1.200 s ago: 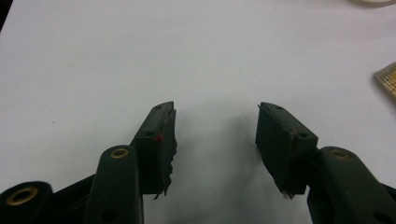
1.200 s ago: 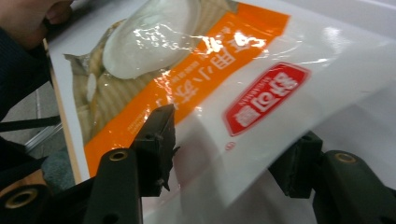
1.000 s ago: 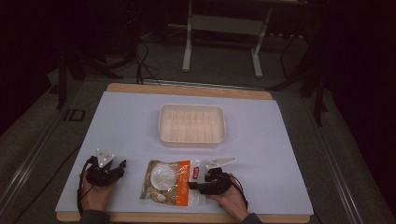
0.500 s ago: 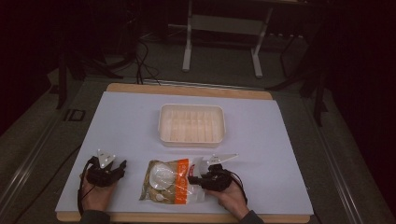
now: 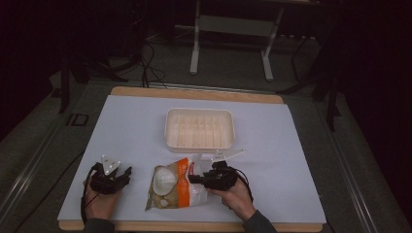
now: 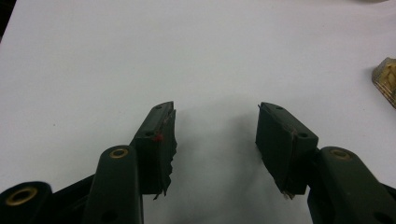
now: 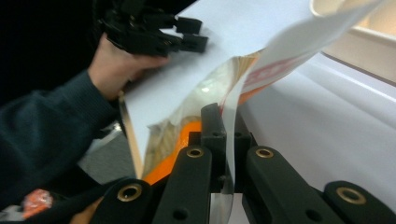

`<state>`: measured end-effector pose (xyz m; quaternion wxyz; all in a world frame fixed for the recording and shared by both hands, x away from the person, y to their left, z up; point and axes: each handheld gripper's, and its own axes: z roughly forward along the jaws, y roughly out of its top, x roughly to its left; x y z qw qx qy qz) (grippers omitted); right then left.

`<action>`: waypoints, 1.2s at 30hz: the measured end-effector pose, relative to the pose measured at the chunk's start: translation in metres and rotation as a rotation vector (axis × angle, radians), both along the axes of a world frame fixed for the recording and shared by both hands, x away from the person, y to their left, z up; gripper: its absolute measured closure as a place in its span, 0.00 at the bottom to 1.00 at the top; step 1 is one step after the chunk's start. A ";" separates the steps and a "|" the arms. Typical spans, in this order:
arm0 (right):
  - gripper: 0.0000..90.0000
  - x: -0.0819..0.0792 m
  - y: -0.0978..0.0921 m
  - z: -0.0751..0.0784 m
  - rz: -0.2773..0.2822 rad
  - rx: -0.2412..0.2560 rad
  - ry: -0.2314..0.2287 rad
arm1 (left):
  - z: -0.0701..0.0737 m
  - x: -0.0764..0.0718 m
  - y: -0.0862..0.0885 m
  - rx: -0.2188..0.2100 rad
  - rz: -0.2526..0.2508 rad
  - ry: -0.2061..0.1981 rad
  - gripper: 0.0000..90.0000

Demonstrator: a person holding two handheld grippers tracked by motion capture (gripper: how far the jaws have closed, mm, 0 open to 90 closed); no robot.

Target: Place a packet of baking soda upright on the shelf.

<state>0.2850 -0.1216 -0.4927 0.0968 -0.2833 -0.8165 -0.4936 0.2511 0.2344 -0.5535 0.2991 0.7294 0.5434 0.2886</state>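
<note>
A clear and orange snack bag [image 5: 171, 188] lies near the table's front edge, its right side raised. My right gripper [image 5: 195, 178] is shut on the bag's right edge. In the right gripper view the jaws pinch the bag's thin white and orange film [image 7: 243, 88] between them at the right gripper [image 7: 225, 133]. My left gripper [image 5: 116, 174] rests on the white table [image 5: 131, 126] left of the bag, apart from it. Its jaws stand open over bare table in the left gripper view, left gripper [image 6: 215, 126], with a corner of the bag [image 6: 385, 79] at the far right.
A shallow cream tray [image 5: 167, 127] sits in the middle of the table, just behind the bag; its rim [image 7: 359, 39] also appears in the right gripper view. The table's wooden front edge [image 5: 194, 226] runs close under both hands. Dark floor and metal stands lie beyond.
My right gripper has moved left onto the bag's right edge and shut on it. The bag's right side has risen off the table. My left gripper has stayed in place.
</note>
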 end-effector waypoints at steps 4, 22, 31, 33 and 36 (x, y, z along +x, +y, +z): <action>1.00 0.005 0.007 0.010 0.022 0.048 0.024 | 0.000 0.000 0.000 0.000 0.001 -0.001 0.52; 1.00 0.005 0.016 0.042 0.049 0.086 -0.036 | 0.000 0.000 0.000 -0.001 0.000 0.001 0.52; 1.00 0.010 0.010 0.054 0.050 0.080 -0.055 | 0.000 0.000 0.000 -0.002 0.007 -0.008 0.52; 1.00 0.011 0.008 0.056 0.049 0.077 -0.056 | 0.000 0.000 0.000 -0.002 0.006 -0.007 0.52; 1.00 0.013 0.006 0.058 0.052 0.073 -0.056 | 0.000 0.000 0.000 -0.002 0.006 -0.005 0.52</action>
